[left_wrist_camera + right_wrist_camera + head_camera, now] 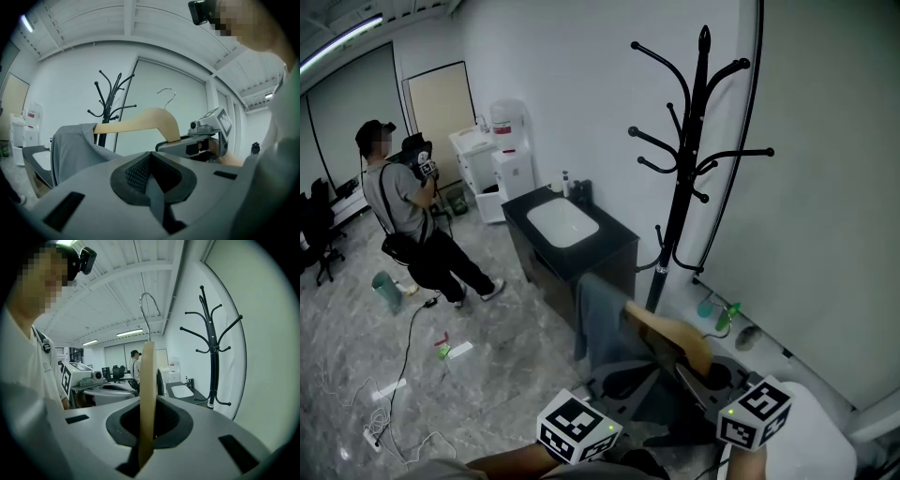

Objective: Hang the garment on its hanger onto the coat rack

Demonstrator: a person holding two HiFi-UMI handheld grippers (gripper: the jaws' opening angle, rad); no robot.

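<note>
A wooden hanger [675, 336] with a metal hook [147, 310] carries a grey garment [598, 323] draped over its far arm. My right gripper [698, 375] is shut on the hanger's near arm [147, 394], which stands edge-on between its jaws. My left gripper [614, 382] sits just left of it, below the garment [70, 145], jaws shut with nothing showing between them. The black coat rack [684, 187] stands ahead against the white wall, apart from the hanger. From the left gripper view, the hanger [140, 123] lies level and the rack [110, 101] rises behind it.
A black cabinet [619, 258] with a white basin stands left of the rack's foot. A person [408, 211] with a camera stands far left on the marble floor, where cables [394, 394] trail. A white dispenser [511, 150] is by the back wall.
</note>
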